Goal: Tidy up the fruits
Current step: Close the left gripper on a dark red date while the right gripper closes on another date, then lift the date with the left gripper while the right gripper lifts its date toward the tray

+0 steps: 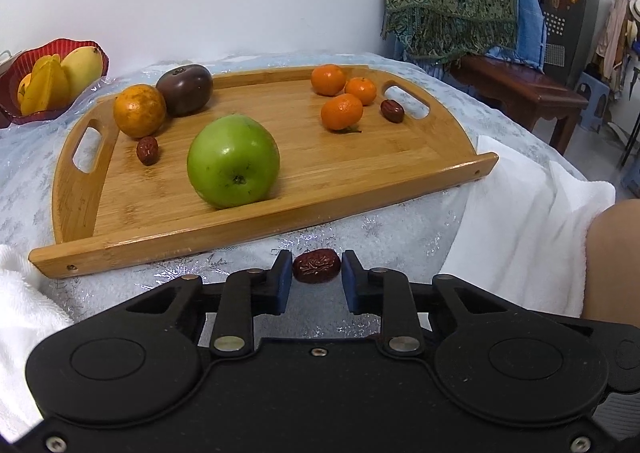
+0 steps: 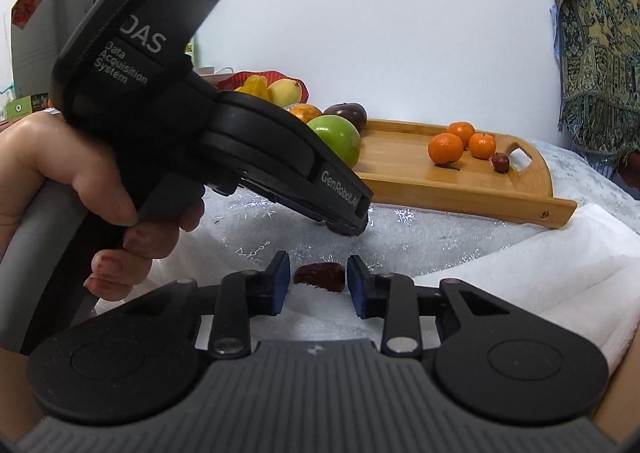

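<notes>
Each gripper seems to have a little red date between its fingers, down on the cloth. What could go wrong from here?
The date in the left gripper is small and rounded, so it may squirt out. The right gripper has its date near the fingertips; it may slip when lifted. On the wooden tray, the green apple could roll if bumped.
</notes>
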`<state>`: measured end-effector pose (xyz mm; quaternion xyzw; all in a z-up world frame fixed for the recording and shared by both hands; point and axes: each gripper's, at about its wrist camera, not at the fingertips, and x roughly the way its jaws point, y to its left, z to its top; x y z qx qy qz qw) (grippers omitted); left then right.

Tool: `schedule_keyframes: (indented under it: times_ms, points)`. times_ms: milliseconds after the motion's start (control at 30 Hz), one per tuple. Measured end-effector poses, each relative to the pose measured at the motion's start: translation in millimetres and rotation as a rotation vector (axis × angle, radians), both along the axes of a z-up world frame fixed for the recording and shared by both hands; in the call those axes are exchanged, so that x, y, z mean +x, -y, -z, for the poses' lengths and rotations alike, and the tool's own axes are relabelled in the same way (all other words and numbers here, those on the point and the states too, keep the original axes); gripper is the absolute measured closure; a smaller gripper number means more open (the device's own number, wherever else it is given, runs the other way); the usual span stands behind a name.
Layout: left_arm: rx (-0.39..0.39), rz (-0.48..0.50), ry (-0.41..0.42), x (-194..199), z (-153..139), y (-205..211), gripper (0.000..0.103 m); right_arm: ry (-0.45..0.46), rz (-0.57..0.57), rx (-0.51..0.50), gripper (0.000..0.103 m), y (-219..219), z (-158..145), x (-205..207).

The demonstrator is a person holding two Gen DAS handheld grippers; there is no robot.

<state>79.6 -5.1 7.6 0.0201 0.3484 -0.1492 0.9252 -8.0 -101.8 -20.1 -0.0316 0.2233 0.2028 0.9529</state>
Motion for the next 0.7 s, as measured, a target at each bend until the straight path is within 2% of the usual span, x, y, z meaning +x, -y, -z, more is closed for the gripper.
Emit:
schedule_keyframes:
  times_ms: [233,700]
  points:
    - [-0.004,-0.032,0.027,-3.9,-5.6,-8.3,0.078,0.004,0.049,0.03,0.072,6.4,-0.2,0.9]
    - [0.002,-0.077,0.037,-10.2,-6.4,-20.5,0.078,-0.016,0.121,0.021,0.072,12.2,2.1,11.4]
